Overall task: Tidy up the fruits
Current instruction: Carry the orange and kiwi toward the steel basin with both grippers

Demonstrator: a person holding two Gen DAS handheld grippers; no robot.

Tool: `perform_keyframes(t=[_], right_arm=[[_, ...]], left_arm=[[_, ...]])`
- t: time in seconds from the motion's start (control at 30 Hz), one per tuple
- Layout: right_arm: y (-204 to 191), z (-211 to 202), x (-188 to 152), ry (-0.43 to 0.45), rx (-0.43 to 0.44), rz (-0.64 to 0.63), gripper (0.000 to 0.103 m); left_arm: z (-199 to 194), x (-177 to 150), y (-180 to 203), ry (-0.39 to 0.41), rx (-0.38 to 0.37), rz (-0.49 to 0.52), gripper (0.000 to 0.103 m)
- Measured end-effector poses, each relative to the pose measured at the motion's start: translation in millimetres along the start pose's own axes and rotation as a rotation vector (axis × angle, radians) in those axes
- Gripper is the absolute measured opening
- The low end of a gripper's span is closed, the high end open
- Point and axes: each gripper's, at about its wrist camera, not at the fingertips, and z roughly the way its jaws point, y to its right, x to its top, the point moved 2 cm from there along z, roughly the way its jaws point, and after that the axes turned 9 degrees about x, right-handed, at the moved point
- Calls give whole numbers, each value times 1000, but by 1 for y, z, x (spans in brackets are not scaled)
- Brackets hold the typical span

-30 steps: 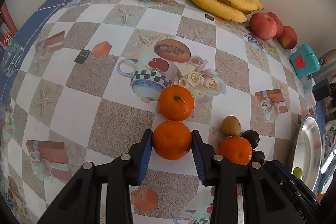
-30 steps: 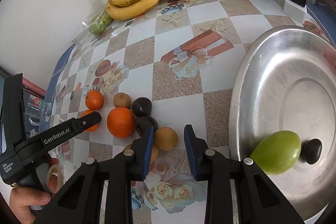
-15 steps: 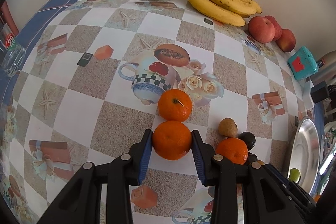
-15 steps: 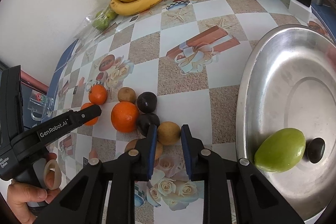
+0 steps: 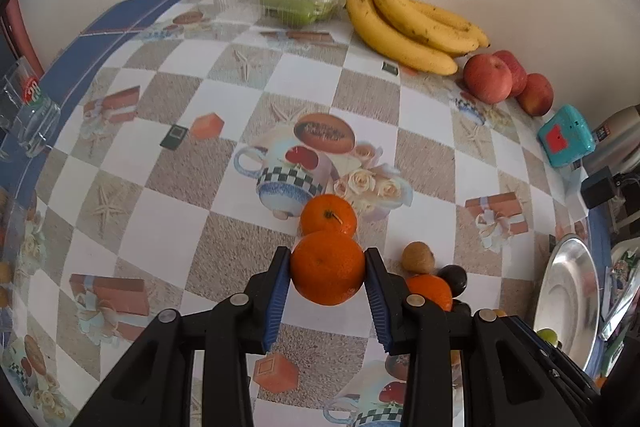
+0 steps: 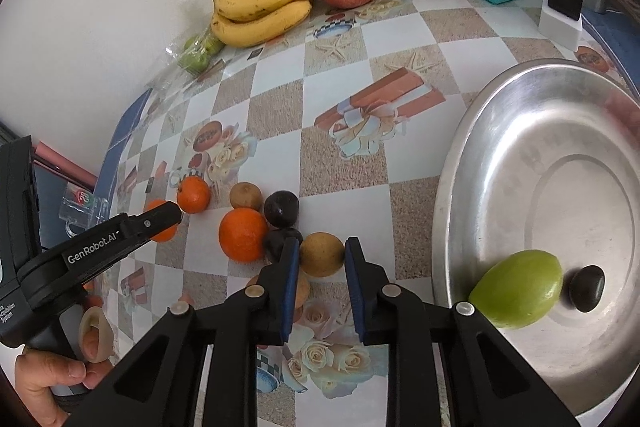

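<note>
1. My left gripper (image 5: 327, 269) pinches a tangerine (image 5: 327, 268) between both pads, just in front of a second tangerine (image 5: 328, 215).
2. My right gripper (image 6: 319, 261), angled down left of the steel tray (image 6: 500, 131), has jaws slightly apart flanking a brown fruit (image 6: 321, 253).
</note>
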Motion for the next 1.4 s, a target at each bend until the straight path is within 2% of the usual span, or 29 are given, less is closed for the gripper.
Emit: perform_keyframes(t=[0.33,0.77,0.9,1.13,1.4], right_arm=[[1,-20,4,47,5,4,24],[28,-54,10,123,-20,68,24],[46,-68,11,153,-29,118,24],[81,-95,10,210,-108,193,24],[123,-119,1,250,-171,306,24]], left_arm=[[-14,3,3,34,-11,-2,39],[-24,-2,26,44,-52,37,39],[-29,-7,43,41,-82,71,39],[-38,-20,78,37,-130,138,39],[-53,-47,134,33,-197,275,39]])
